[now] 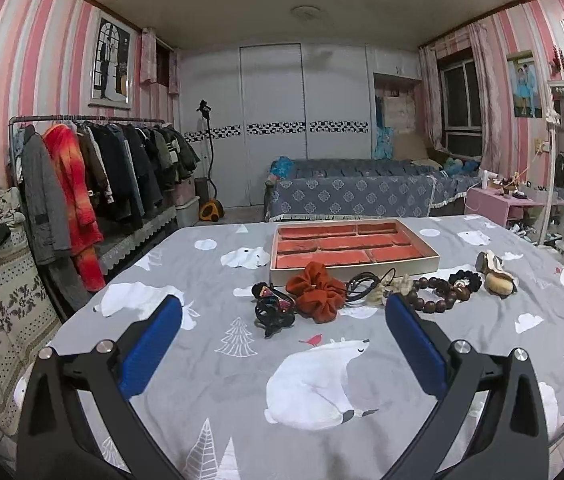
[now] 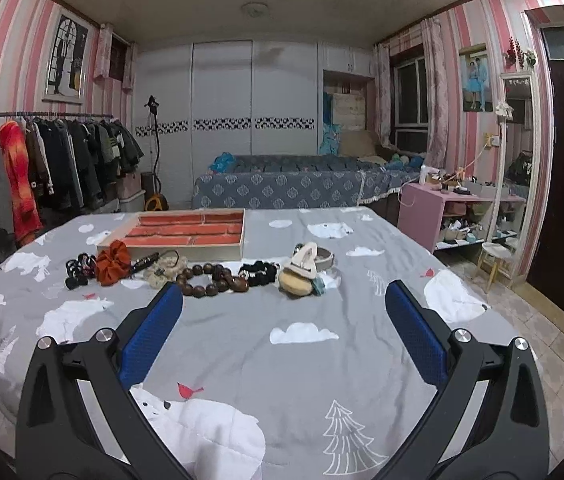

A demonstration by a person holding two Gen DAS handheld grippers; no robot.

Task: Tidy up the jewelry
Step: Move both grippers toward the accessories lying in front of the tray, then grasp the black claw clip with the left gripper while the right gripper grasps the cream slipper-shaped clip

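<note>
Both the left gripper (image 1: pixel 283 312) and the right gripper (image 2: pixel 283 312) are hovering wide apart and empty over the bed's near edge. The jewelry is lying in a row mid-bed, just before the tray (image 1: pixel 433 261). Judging by this, the left one is best lowering squarely over the hair claw (image 1: pixel 272 308), pinching its body, not the scrunchie (image 1: pixel 317 290) beside it.

one tray (image 1: pixel 355 270), one orange scrunchie (image 1: pixel 315 290), one bead bracelet (image 1: pixel 437 294)

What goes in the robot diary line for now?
left gripper open, empty | right gripper open, empty | tray empty | scrunchie, beads on bed

Bare quilt (image 2: pixel 242 344) before both tools, jewelry row (image 2: pixel 202 276) fronting tray (image 2: pixel 186 250)
</note>
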